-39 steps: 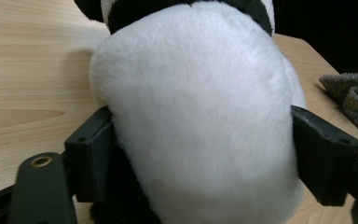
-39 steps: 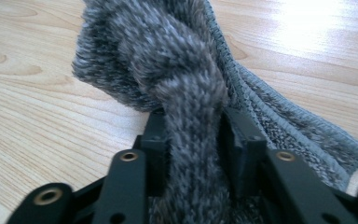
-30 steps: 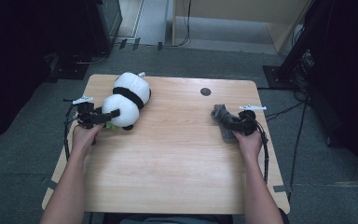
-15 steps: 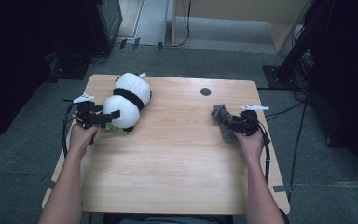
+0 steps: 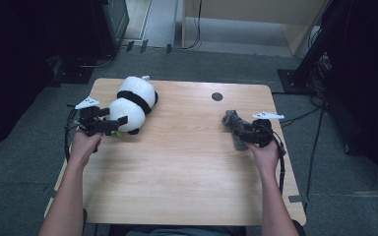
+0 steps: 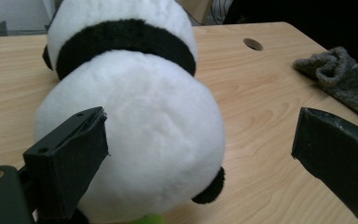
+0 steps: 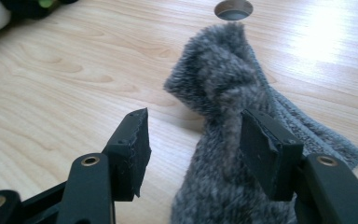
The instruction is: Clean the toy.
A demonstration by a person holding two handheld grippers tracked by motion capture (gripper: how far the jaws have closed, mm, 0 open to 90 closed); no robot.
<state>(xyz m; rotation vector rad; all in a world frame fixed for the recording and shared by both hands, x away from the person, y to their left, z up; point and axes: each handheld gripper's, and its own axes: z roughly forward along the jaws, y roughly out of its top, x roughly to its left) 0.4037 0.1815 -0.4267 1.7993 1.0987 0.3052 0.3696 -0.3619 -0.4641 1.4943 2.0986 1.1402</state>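
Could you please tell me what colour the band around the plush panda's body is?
Black, across the white plush panda; the left gripper view shows it best.

plush panda (image 6: 135, 140) ahead of left tool: white, black band and ears | fuzzy cloth (image 7: 228, 93) between right tool jaws: mottled grey | worktop (image 5: 187, 167): pale wood grain | tool jaws: black
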